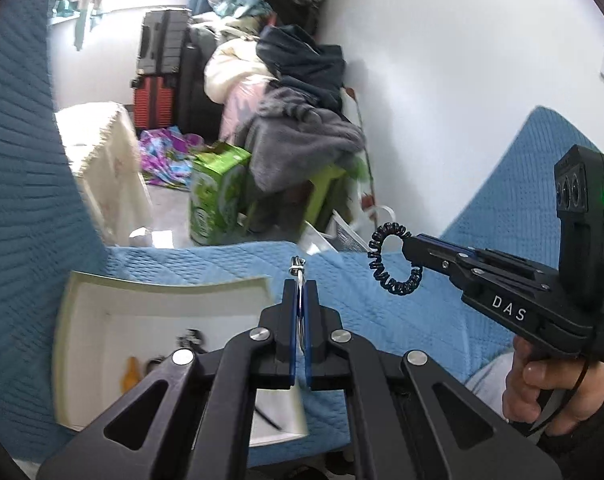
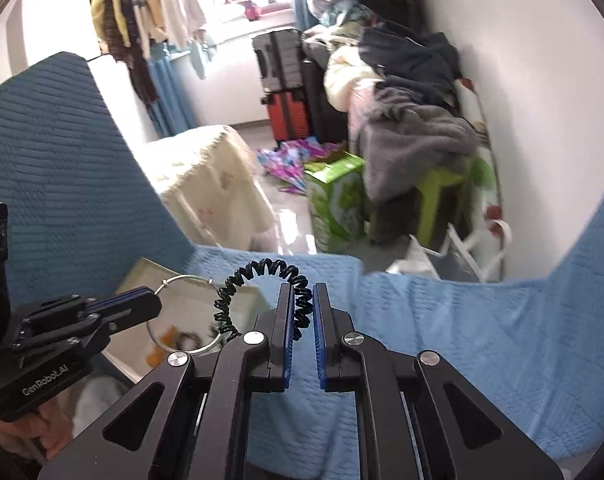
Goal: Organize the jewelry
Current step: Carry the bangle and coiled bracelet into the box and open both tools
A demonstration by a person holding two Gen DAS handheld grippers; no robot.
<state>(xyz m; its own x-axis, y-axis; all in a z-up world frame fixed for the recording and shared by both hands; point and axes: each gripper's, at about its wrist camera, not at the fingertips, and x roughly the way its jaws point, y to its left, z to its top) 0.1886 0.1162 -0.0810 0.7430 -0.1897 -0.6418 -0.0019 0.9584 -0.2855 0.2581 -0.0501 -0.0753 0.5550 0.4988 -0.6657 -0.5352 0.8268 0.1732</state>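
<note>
My left gripper [image 1: 301, 285] is shut on a thin silver hoop bracelet [image 1: 298, 270], held edge-on above the blue quilt; the hoop shows as a full ring in the right wrist view [image 2: 181, 280], where the left gripper [image 2: 151, 300] is at lower left. My right gripper [image 2: 303, 288] is shut on a black coiled band [image 2: 261, 270], which loops up and to the left of the fingers; in the left wrist view the right gripper [image 1: 408, 246] holds the band [image 1: 390, 258] at right. A white open box [image 1: 101, 300] with small jewelry inside lies on the quilt below the left gripper.
A blue quilted cover [image 2: 442, 340] spreads over the seat, with raised quilted sides left and right. Beyond the edge are a cream-covered stool [image 2: 209, 184], a green carton [image 2: 338, 200], suitcases [image 2: 281, 80] and heaped clothes along the white wall.
</note>
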